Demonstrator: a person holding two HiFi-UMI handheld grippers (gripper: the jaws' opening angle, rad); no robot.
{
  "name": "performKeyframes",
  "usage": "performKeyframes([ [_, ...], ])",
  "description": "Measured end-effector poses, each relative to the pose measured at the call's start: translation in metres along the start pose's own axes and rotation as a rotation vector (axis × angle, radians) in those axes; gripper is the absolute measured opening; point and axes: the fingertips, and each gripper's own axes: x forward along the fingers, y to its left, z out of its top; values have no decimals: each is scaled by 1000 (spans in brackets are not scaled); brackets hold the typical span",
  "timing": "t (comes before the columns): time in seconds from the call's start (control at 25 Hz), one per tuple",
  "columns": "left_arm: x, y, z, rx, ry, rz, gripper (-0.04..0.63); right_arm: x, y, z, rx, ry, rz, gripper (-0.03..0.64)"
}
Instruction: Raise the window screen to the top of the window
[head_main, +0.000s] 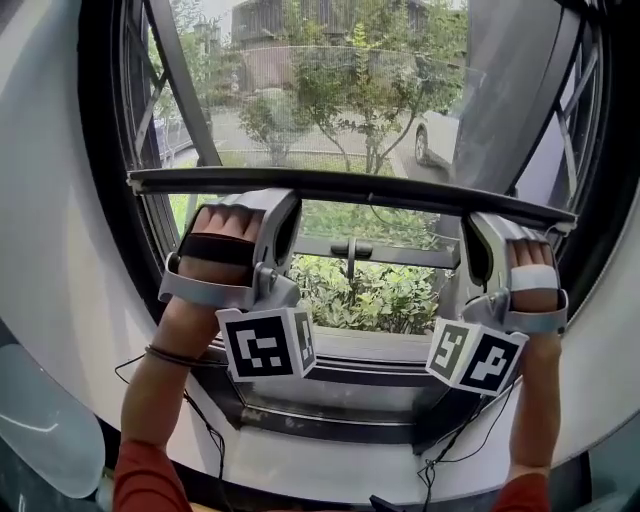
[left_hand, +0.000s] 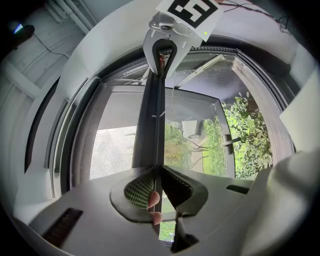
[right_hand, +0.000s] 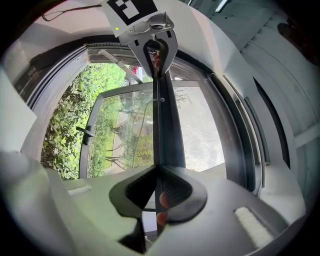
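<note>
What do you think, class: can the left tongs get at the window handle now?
Probably not yet: the left tongs are shut on the screen bar. The handle lies uncovered below it.

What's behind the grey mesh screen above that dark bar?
Through the grey mesh window screen: leafy trees, a white car and a building. The dark horizontal bar, the left hand-held gripper and right hand-held gripper, clamped on it, hide what lies behind them.

Bright daylight floods in through the window (head_main: 350, 110); surfaces this side of it sit in soft shade. Fisheye bending curves its edges; picture corners go black.
</note>
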Motion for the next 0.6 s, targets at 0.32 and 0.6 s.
performKeyframes([
  [0.32,8,25,-1,20,3,62,51,10,-23,2,-38,6,-38,49],
  [0.6,8,27,-2,39,12,96,52,10,-26,2,-85,22,-90,49],
])
